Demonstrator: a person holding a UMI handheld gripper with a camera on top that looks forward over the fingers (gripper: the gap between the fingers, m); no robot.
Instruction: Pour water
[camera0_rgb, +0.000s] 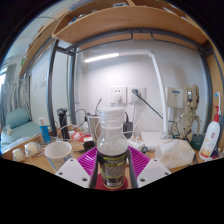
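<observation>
Gripping the clear plastic bottle with a white cap and dark label (113, 150) at its labelled body, the tool (112, 168) has both pink pads (88, 162) pressed against it. The bottle likely feels light, smooth and squeezable, so a firm mid-body hold suits. Just left stands 1 white paper cup (58, 154) on the tabletop (30, 160); crumpled white wrapping (175, 151) lies right, clutter behind.
</observation>
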